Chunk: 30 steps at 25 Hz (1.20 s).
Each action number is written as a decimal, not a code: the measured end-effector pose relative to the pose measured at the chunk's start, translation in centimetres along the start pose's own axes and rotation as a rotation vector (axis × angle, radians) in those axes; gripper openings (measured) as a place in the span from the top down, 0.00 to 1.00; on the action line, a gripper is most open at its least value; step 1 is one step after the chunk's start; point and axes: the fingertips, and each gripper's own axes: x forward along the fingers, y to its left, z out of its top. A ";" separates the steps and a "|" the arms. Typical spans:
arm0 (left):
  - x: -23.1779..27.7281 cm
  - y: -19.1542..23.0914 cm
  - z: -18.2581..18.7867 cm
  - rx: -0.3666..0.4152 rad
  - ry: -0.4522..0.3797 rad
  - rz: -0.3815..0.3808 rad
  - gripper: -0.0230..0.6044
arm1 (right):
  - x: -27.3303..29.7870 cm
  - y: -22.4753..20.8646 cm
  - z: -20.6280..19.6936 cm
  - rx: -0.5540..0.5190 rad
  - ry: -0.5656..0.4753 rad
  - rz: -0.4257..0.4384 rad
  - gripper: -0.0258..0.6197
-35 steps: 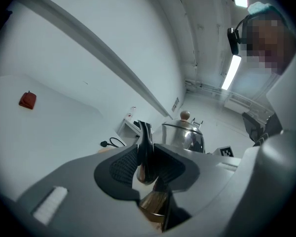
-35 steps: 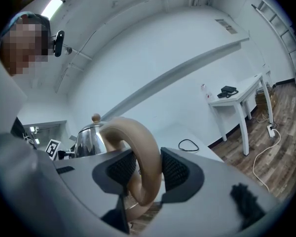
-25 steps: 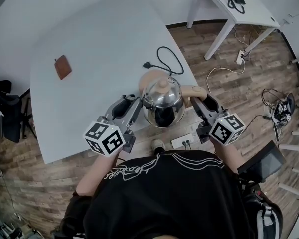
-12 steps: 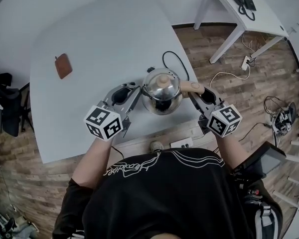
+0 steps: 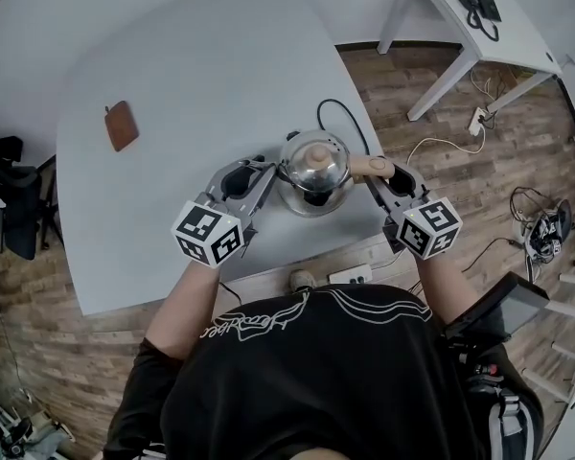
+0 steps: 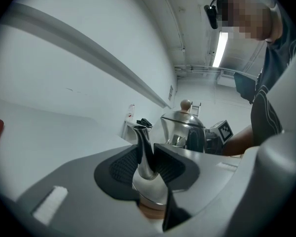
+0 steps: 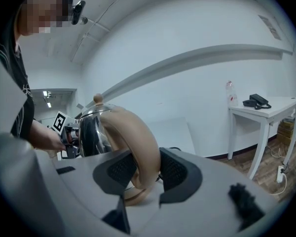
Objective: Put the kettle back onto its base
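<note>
Bringing shiny steel kettle [image 5: 311, 161] inward off white tabletop's [image 5: 172, 94] edge, left hand-held gripper [image 5: 266, 172] pinching spout [image 6: 144, 147], right hand-held gripper [image 5: 372, 175] pinching beige handle [image 7: 133, 142]; likely settling onto base next.

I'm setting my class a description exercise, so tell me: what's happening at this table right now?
A person holds a steel kettle over the white table with two handheld grippers. The left tongs clamp the spout, and the right tongs grip the tan handle. The tan base shows directly beneath the kettle; whether it is fully seated cannot be told. The power cord trails behind it.
</note>
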 end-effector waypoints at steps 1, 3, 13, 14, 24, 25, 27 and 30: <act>-0.1 0.1 -0.2 0.004 -0.003 0.000 0.79 | 0.1 0.1 -0.1 -0.007 0.002 -0.003 0.74; -0.2 0.3 -0.4 0.001 -0.011 0.000 0.79 | 0.2 0.2 -0.2 -0.011 -0.002 -0.006 0.74; -0.4 0.2 -0.6 -0.012 -0.016 0.009 0.79 | 0.3 0.2 0.2 -0.022 0.000 -0.004 0.74; -0.4 0.3 -0.8 -0.014 -0.012 0.011 0.79 | 0.3 0.2 0.1 -0.022 0.003 -0.004 0.74; -0.4 0.4 -1.2 -0.014 -0.013 0.022 0.79 | 0.7 0.0 -0.4 -0.029 -0.008 -0.018 0.74; -0.4 0.4 -1.2 -0.005 -0.012 0.020 0.79 | 0.8 0.0 -0.6 -0.026 -0.007 -0.023 0.74; -0.3 0.2 -1.2 0.011 -0.010 0.018 0.79 | 0.8 -0.2 -0.9 -0.016 -0.006 -0.036 0.74; -0.1 0.2 -1.2 0.015 -0.007 0.027 0.79 | 0.8 -0.4 -1.4 -0.006 -0.006 -0.050 0.75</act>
